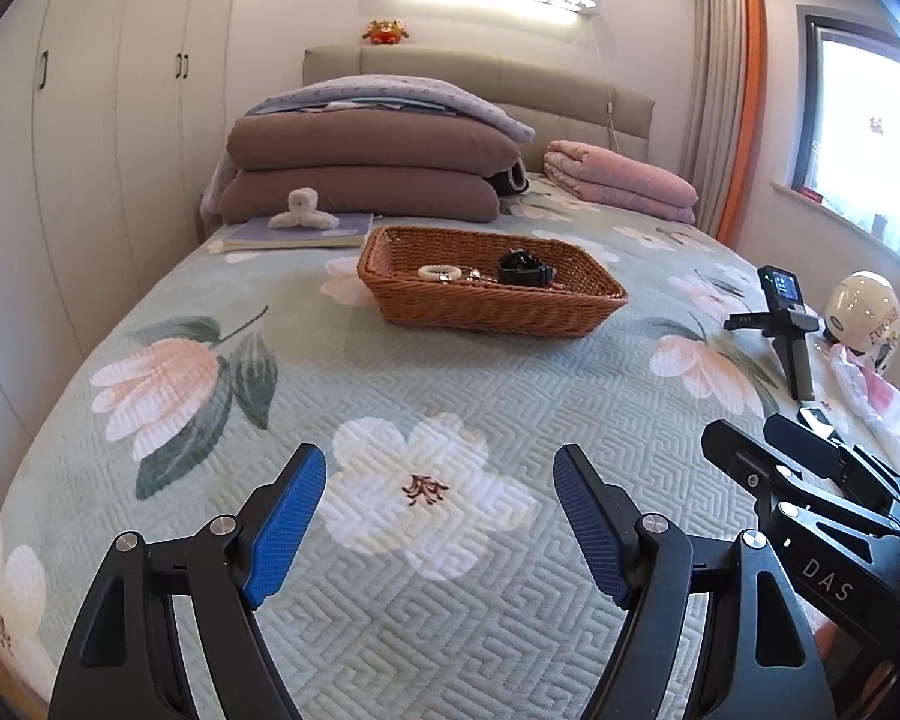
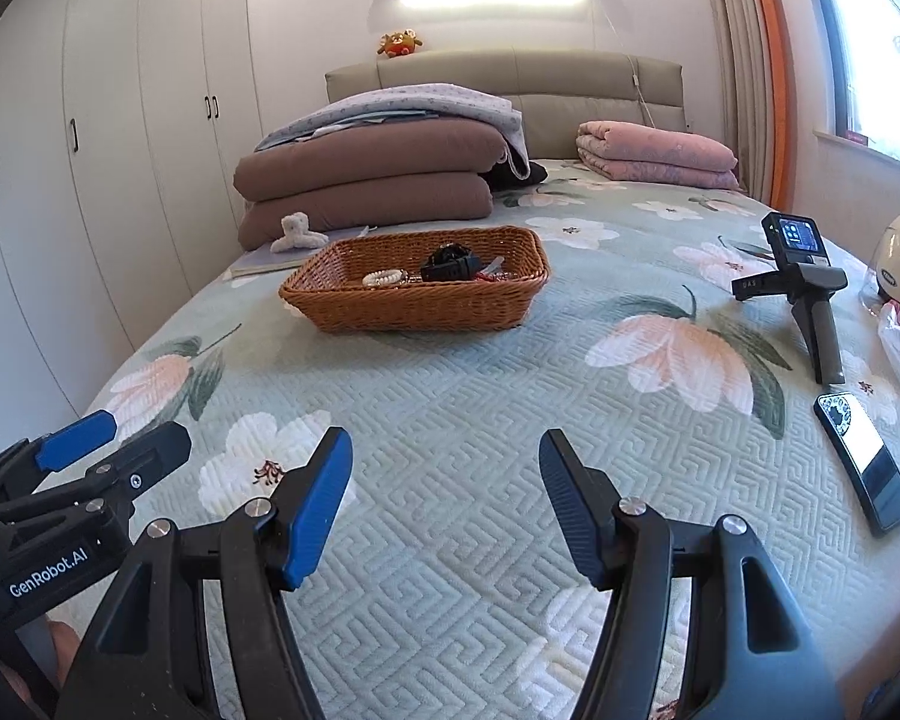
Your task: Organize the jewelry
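Holding both sets of jaws released and empty, I see the wicker basket [image 1: 492,282] well ahead, long axis crosswise, jewelry inside; neither hand clearly nearer.

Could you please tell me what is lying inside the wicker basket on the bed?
The basket holds a black watch, a pale beaded bracelet and something small and red. Its near wall hides whatever lies lower down.
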The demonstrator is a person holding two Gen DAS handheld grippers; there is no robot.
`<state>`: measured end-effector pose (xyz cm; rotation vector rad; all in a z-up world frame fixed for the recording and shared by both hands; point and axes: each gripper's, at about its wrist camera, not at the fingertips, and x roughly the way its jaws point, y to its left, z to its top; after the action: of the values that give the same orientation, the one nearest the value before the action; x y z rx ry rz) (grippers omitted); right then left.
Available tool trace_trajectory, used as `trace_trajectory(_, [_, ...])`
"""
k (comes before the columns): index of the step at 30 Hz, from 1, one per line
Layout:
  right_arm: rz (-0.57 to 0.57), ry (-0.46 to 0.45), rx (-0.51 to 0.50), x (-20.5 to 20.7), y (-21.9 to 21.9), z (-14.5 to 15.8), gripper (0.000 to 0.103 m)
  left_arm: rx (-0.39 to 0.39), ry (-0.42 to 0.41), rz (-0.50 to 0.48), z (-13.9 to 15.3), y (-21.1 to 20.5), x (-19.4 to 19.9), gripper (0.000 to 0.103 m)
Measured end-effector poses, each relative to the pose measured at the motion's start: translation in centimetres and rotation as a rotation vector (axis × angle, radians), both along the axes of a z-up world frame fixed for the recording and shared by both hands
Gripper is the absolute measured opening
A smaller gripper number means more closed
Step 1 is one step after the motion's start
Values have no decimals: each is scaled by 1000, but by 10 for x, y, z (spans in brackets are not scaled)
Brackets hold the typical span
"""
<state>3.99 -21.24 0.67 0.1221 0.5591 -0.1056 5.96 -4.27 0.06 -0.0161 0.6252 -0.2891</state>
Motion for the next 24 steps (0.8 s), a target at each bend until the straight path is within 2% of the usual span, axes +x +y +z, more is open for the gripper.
trace_trajectory(10, [2,21,-2,5,-1,-8,67,-11,24,-27,-6,0,6,79])
trace_trajectory(24, [8,31,-16,7,5,-8,67,6,7,-28,-3,4,7,79])
